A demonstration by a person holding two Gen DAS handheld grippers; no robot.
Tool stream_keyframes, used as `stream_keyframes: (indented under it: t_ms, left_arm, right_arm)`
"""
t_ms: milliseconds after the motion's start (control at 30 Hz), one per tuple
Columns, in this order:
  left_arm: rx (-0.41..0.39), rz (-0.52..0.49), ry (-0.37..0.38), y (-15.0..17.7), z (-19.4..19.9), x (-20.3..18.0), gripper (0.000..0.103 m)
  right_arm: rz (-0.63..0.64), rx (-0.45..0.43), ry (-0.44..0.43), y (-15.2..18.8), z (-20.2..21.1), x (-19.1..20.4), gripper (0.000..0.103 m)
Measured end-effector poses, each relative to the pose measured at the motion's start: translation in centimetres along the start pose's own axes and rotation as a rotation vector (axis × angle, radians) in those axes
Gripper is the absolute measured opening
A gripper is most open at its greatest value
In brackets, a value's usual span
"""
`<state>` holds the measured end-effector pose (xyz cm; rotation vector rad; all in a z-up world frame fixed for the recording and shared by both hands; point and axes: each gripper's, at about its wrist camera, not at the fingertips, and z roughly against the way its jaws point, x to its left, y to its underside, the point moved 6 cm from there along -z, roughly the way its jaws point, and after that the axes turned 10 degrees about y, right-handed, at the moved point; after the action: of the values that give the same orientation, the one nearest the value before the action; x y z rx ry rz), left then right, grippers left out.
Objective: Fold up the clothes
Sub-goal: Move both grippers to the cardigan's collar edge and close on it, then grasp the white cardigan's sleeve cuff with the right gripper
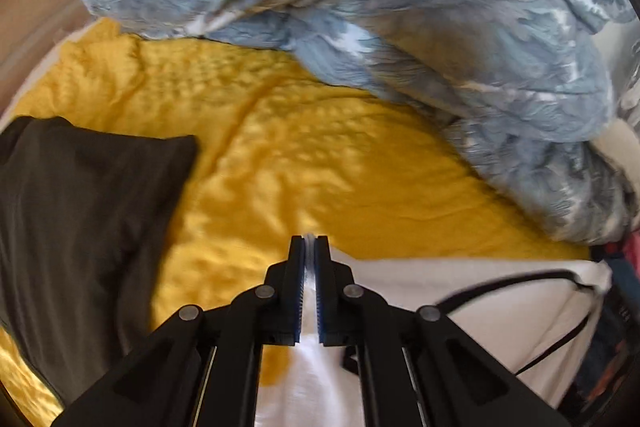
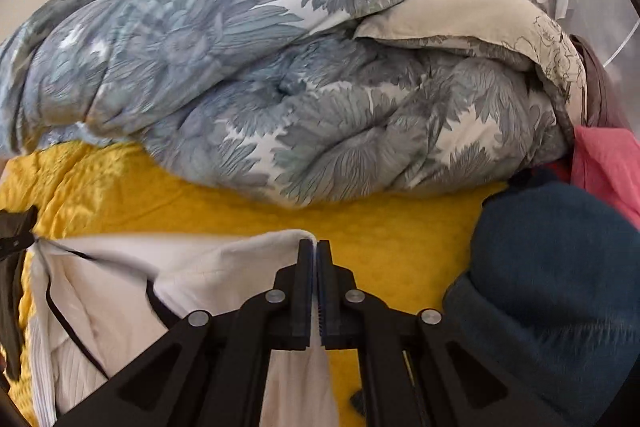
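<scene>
My left gripper (image 1: 309, 241) has its jaws pressed together on a fold of the white garment (image 1: 492, 311); a thin edge of white cloth shows between the blue pads at the tips and more of it hangs down beneath my fingers. The rest of the garment spreads off to the right of those fingers, with a thin black trim line (image 1: 516, 277) curving across it. My right gripper (image 2: 317, 245) is clamped too, jaws nearly meeting, with a corner of the same white garment (image 2: 192, 267) caught at the tips and a strip of it hanging under the fingers. From there the cloth stretches away to the left of the fingers, taut along its upper edge.

Under and ahead of both pairs of fingers lies a yellow bedspread (image 1: 280, 155). Beyond it, further ahead, a bunched blue-grey flowered duvet (image 2: 280, 75) is piled up. To the left of my left fingers sits a dark grey cloth (image 1: 80, 219). To the right of my right fingers is a dark blue fuzzy garment (image 2: 560, 287), with a pink cloth (image 2: 608, 163) just behind it.
</scene>
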<state>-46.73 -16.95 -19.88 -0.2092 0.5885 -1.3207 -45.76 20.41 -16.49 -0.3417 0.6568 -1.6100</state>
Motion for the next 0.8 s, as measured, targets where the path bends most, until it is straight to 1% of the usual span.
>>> stream_keyframes:
  t_ms: [67,100,133,167,200,267,333,367,400,467,567,633,667,700,733,800]
  left_arm:
    - [0.026,0.007,-0.013,0.3,-0.6,0.9,0.007]
    - [0.04,0.023,-0.013,0.4,-0.9,1.3,0.015]
    - [0.049,0.042,-0.011,0.5,-1.1,1.7,0.016]
    - [0.036,0.062,0.002,0.4,-0.9,2.0,0.016]
    - [0.019,0.073,0.023,0.4,-0.5,2.2,0.016]
    - [-0.003,0.086,0.094,0.2,0.3,1.9,0.02]
    - [-0.002,0.092,0.17,0.9,1.5,1.7,0.028]
    - [0.011,0.084,0.197,1.4,1.9,1.5,0.029]
    - [0.031,0.068,0.213,2.2,2.5,1.2,0.03]
    - [0.069,0.031,0.224,3.8,3.3,0.7,0.031]
    - [0.085,-0.018,0.232,6.8,5.8,0.5,0.031]
    - [0.061,-0.025,0.245,9.2,8.4,0.5,0.035]
    - [0.048,-0.021,0.258,10.3,9.6,0.6,0.037]
    - [0.036,-0.013,0.269,11.5,10.8,0.8,0.043]
    - [0.023,0.009,0.275,12.4,11.8,1.1,0.046]
    - [-0.002,0.053,0.288,14.3,13.7,1.7,0.047]
  right_arm:
    - [0.016,0.014,0.011,0.1,-1.1,0.9,0.001]
    - [0.017,0.027,0.017,0.3,-1.8,1.2,0.002]
    - [0.004,0.047,0.025,0.6,-2.5,1.2,0.002]
    - [-0.009,0.067,0.032,1.0,-3.2,1.1,0.002]
    - [-0.021,0.087,0.04,1.3,-3.9,1.1,0.002]
    - [-0.038,0.122,0.06,1.9,-4.9,0.8,0.003]
    - [-0.021,0.106,0.079,2.2,-4.6,0.4,0.006]
    - [-0.014,0.09,0.094,2.1,-4.3,0.0,0.016]
    - [-0.008,0.073,0.109,2.1,-4.0,-0.5,0.04]
    - [-0.006,0.044,0.131,2.0,-3.3,-1.5,0.068]
    - [-0.084,0.044,0.099,1.9,-1.8,-3.9,0.069]
    - [-0.151,0.043,0.022,2.9,0.4,-4.8,0.069]
    - [-0.167,0.029,-0.021,3.9,2.1,-5.0,0.069]
    - [-0.176,0.019,-0.058,5.0,3.6,-5.1,0.07]
    - [-0.172,0.018,-0.086,6.4,5.0,-5.0,0.07]
    - [-0.164,0.041,-0.114,9.7,7.2,-4.9,0.07]
